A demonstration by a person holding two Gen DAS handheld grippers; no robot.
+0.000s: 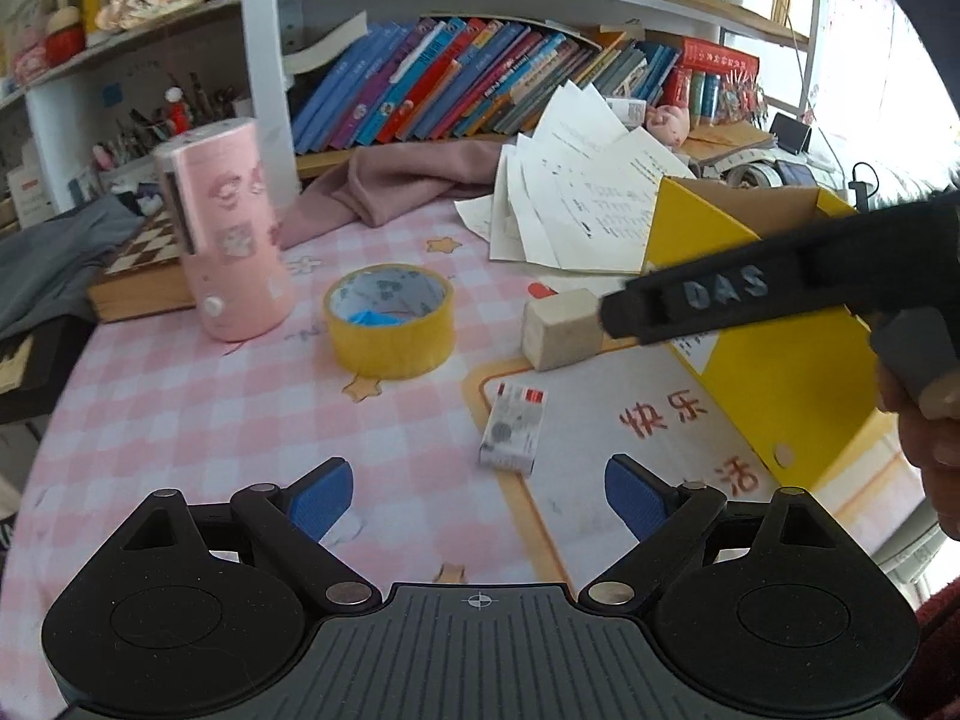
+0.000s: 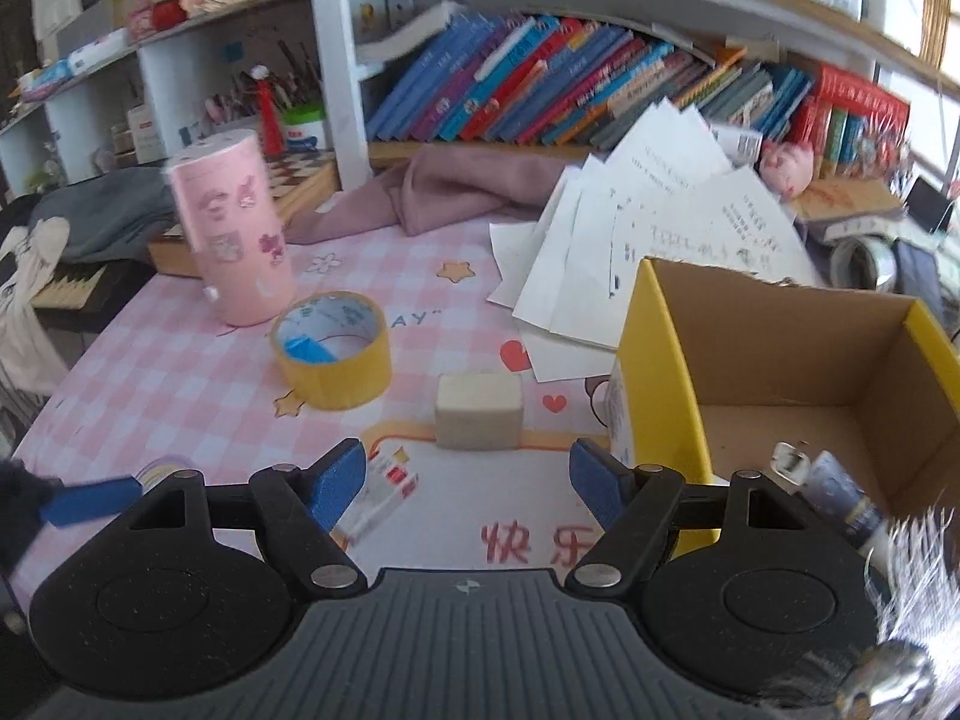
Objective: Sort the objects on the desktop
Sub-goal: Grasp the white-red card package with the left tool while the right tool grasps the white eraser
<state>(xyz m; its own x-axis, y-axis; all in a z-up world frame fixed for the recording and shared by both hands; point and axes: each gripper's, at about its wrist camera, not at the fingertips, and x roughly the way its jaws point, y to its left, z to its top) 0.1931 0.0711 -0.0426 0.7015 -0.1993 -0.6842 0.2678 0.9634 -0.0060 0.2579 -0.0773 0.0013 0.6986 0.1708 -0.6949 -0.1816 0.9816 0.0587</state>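
Note:
On the pink checked desk mat lie a beige block (image 2: pixel 479 411), a roll of yellow tape (image 2: pixel 330 348), a small white printed box (image 1: pixel 513 435) and an upright pink cylinder (image 2: pixel 231 228). My right gripper (image 2: pixel 468 483) is open, its blue pads apart, with the block just beyond its tips. The white box (image 2: pixel 384 498) peeks out under its left pad. My left gripper (image 1: pixel 478 498) is open and holds nothing; the white box lies just ahead between its fingers. In the left wrist view, a right gripper finger (image 1: pixel 624 312) reaches the beige block (image 1: pixel 561 330).
An open yellow cardboard box (image 2: pixel 660 360) stands at the right with a small tube (image 2: pixel 840 492) inside. Loose papers (image 2: pixel 648 240) fan out behind it. A pink cloth (image 2: pixel 456 186), a chessboard box (image 1: pixel 144 276) and bookshelves line the back. A hand (image 1: pixel 924 438) holds the right tool.

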